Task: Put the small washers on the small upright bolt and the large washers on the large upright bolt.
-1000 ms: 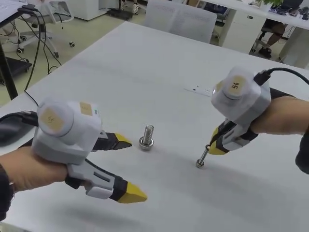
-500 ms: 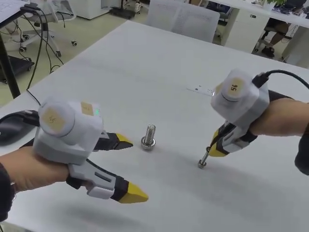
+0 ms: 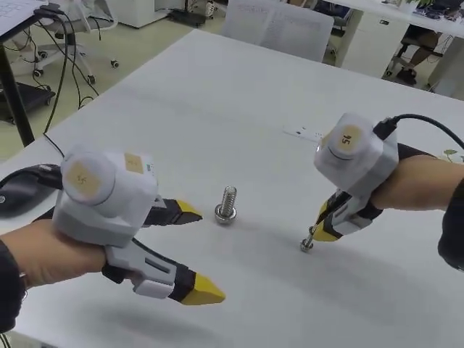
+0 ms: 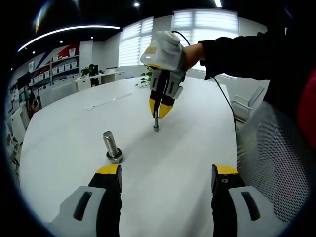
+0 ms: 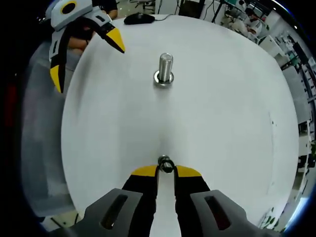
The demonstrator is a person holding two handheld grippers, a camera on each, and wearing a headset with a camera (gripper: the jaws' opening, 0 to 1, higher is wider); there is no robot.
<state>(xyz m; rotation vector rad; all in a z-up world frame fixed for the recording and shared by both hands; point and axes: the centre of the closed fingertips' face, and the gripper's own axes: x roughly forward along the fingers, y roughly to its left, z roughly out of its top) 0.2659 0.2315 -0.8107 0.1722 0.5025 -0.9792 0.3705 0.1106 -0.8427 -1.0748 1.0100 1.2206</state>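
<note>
Right tool (image 3: 323, 229) pinches its yellow-tipped jaws nearly closed on the top of the small steel upright bolt (image 3: 307, 243), which stands toward the white bench's (image 3: 217, 94) near edge. Just left stands the large threaded steel bolt (image 3: 227, 204). Left tool (image 3: 201, 252) gapes wide, empty.

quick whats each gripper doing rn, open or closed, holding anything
Left hand-held gripper: open, holding nothing.
Right hand-held gripper: closed on the top of the small bolt.
</note>
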